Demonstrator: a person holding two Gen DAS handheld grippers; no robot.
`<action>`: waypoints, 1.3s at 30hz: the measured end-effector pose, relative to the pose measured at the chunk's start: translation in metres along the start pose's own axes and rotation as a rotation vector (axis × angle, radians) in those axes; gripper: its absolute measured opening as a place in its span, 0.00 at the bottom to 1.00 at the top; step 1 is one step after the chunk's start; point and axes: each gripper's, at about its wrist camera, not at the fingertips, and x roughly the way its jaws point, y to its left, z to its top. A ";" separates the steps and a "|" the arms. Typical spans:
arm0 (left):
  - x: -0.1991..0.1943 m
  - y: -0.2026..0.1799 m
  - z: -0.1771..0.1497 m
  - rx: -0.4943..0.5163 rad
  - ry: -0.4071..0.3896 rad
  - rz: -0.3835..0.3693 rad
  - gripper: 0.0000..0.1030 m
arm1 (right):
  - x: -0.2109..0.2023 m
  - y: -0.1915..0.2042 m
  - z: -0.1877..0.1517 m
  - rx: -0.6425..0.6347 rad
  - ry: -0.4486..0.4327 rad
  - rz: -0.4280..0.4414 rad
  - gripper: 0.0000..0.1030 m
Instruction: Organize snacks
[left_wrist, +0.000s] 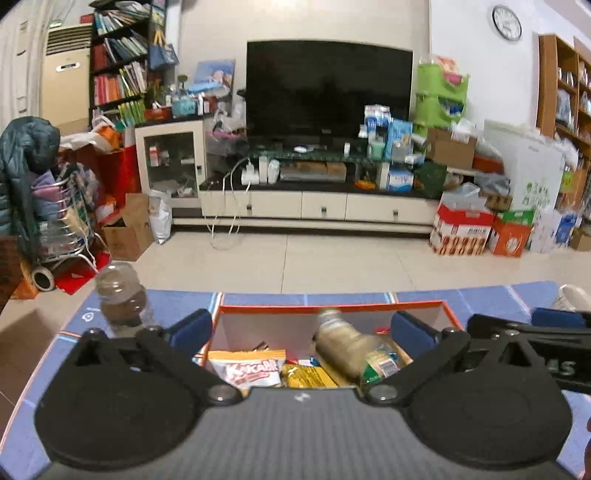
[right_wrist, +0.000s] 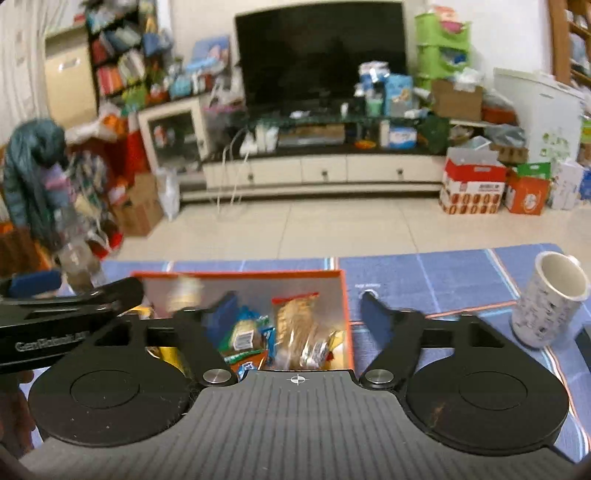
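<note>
The box (left_wrist: 448, 312) sits on the blue-covered table (left_wrist: 177, 306), already holding a lying bottle (left_wrist: 351, 349), a white-and-red bag (left_wrist: 247, 367), a yellow pack (left_wrist: 306, 376) and, seen from the right wrist, a clear bag of biscuits (right_wrist: 295, 325). One snack looks left outside: the brown bottle (left_wrist: 123, 302), standing upright just beside the box's left wall.

Your left tool (left_wrist: 301, 325) is released, fingers spread wide over the box and holding nothing. Your right tool (right_wrist: 293, 314) is likewise spread and empty, one finger over the box, the other beyond its right wall.

The risks, as I judge them:
- The two tools are close together; swing either sideways and they could knock.
- The brown bottle is tall and narrow. Brush it with your left tool's outer finger and it may tip off the table's near edge.
- The lying bottle fills much of the box; dropping another on top could crush the bags.
- The mug (right_wrist: 550, 299) stands near your right tool; a wide sweep could topple it.
</note>
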 end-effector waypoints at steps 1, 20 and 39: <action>-0.011 0.001 -0.001 0.005 -0.002 -0.007 0.99 | -0.013 -0.001 -0.004 0.012 -0.014 0.001 0.76; -0.117 0.030 -0.119 -0.039 0.083 0.177 0.99 | -0.138 0.069 -0.100 -0.118 0.066 -0.114 0.94; -0.107 0.022 -0.126 0.049 0.172 0.175 0.99 | -0.115 0.072 -0.098 -0.114 0.170 -0.156 0.94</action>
